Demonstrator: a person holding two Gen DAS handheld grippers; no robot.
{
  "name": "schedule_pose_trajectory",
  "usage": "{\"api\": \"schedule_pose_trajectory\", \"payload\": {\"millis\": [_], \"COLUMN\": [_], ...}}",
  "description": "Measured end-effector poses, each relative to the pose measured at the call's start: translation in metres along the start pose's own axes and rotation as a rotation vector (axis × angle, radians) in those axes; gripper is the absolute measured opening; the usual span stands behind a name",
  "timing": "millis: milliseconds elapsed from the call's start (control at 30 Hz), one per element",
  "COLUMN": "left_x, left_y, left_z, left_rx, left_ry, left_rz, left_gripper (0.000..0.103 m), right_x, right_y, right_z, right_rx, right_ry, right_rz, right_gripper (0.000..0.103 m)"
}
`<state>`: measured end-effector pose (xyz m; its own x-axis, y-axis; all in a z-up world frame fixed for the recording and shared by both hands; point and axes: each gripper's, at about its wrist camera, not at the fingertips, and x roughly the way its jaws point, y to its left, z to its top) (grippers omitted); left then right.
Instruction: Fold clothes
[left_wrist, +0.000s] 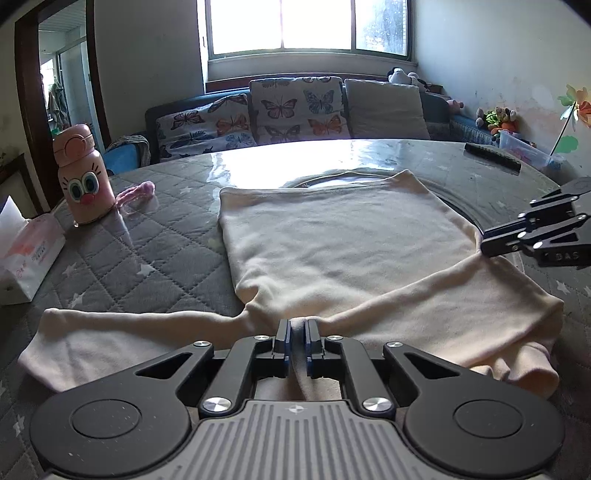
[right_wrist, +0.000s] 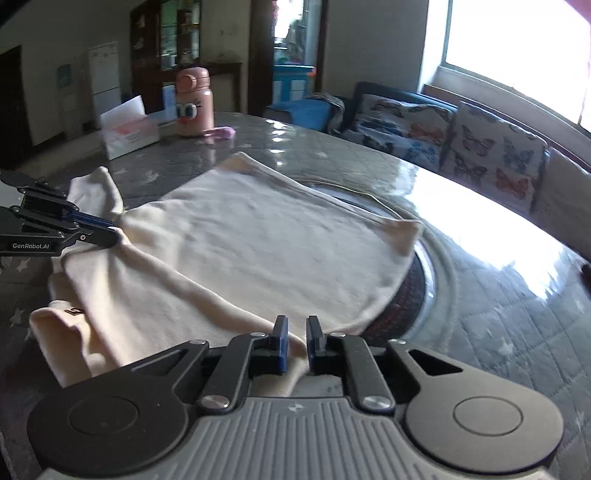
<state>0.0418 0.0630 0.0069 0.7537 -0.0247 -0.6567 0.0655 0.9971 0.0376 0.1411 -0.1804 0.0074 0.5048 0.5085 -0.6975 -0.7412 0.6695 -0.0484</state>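
The cream garment (left_wrist: 332, 236) lies spread on the table (left_wrist: 166, 258) ahead of both grippers, its body flat and one sleeve trailing off to the left of the left gripper (left_wrist: 297, 326). It looks like a soft, light knit: limp, with no stiffness of its own, so it should drape and sag wherever it is lifted and drag a little on the quilted table cover rather than slide freely. A doubled edge or seam gives the surest hold; a single layer pinched mid-panel would likely just tent up.

The left gripper has its jaws nearly together with a ridge of cloth pinched between them at the near edge of the garment. The right gripper (right_wrist: 297, 328) is closed to a narrow gap over the cloth's right-hand edge, fabric running between its fingers; its own view is slightly blurred.

Beyond the garment stand a pink bottle (left_wrist: 84, 177) and a tissue box (left_wrist: 27, 254), well apart from the cloth.
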Motion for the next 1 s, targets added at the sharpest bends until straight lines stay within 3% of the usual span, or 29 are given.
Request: {"api": "schedule_pose_trajectory", "payload": {"millis": [67, 233, 267, 300, 433, 633, 900, 1000], "left_x": [0.000, 0.001, 0.001, 0.001, -0.002, 0.012, -0.016, -0.026], "left_y": [0.000, 0.000, 0.000, 0.000, -0.001, 0.000, 0.002, -0.008], "left_z": [0.000, 0.001, 0.002, 0.003, 0.008, 0.006, 0.004, -0.003], "left_rx": [-0.003, -0.002, -0.003, -0.004, -0.005, -0.004, 0.010, 0.038], "left_ry": [-0.001, -0.003, -0.005, -0.008, -0.026, -0.003, -0.046, -0.049], "left_rz": [0.000, -0.002, -0.003, -0.004, -0.009, 0.002, -0.006, -0.049], "left_gripper": [0.008, 0.008, 0.008, 0.008, 0.008, 0.010, 0.012, 0.012], "right_x": [0.009, 0.020, 0.021, 0.020, 0.013, 0.002, -0.007, -0.017], "right_y": [0.003, 0.004, 0.003, 0.003, 0.007, -0.001, 0.005, 0.014], "right_z": [0.001, 0.003, 0.003, 0.004, 0.005, 0.000, -0.001, -0.007], "right_rx": [-0.017, -0.059, -0.059, -0.058, -0.093, -0.050, 0.001, 0.027], "right_ry": [0.016, 0.044, 0.048, 0.058, 0.068, 0.057, 0.022, 0.017], "right_rz": [0.022, 0.056, 0.062, 0.073, 0.051, -0.005, -0.015, -0.001], "right_gripper": [0.030, 0.030, 0.024, 0.008, 0.005, 0.005, 0.019, 0.039]}}
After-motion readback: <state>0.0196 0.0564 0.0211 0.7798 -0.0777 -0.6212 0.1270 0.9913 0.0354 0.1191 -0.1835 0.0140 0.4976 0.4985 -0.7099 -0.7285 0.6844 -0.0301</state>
